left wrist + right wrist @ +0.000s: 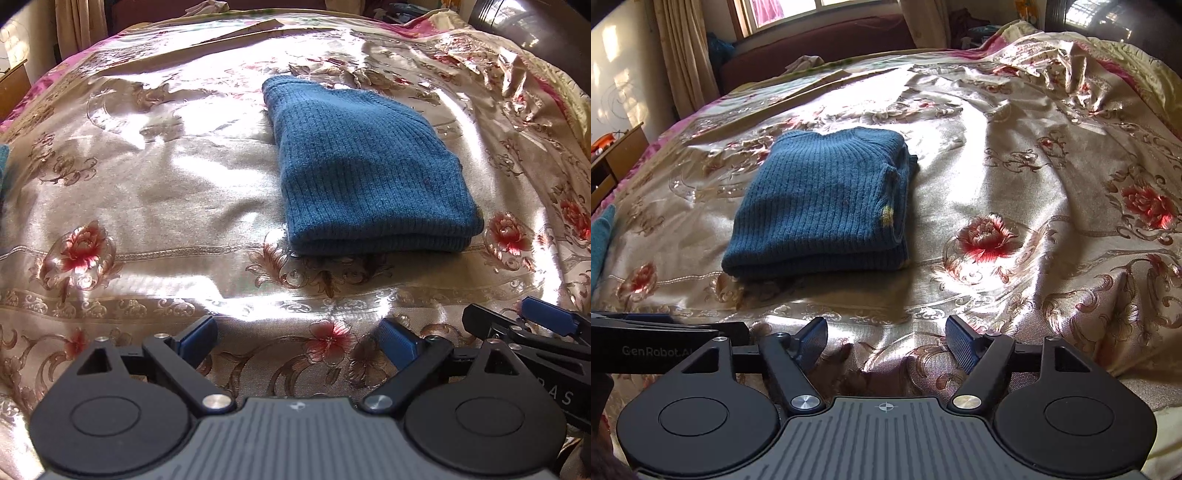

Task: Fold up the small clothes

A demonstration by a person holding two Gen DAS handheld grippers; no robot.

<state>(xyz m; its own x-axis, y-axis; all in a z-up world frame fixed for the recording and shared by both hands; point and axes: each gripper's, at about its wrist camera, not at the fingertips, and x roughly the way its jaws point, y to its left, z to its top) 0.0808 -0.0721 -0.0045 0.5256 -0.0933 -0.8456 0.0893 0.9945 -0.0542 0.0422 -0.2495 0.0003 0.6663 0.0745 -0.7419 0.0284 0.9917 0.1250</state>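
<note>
Status: the blue knit sweater (820,203) sits folded into a compact rectangle on the floral satin bedspread (1015,155), roughly mid-bed, ribbed collar at the far end and the thick fold edge facing the cameras. Layers are stacked and mostly aligned; in the right wrist view the right side shows a few loose layer edges and a small yellow patch, so the stack isn't perfectly flush there. Left gripper (297,341) has its fingers spread wide with nothing between them, and hovers low over the bedspread, short of the sweater's near edge. Right gripper (886,345) is the same: jaws apart, empty, well short of the garment. The two tools sit close side by side; each shows at the edge of the other's view. Neither touches the sweater. My read: this item is essentially done, at most a quick tidy of the right edge is left. A teal cloth (600,240) pokes in at the far left edge of the bed, mostly out of frame; can't tell whether it's folded or what it is. If it's another garment, that's probably the next piece.
</note>
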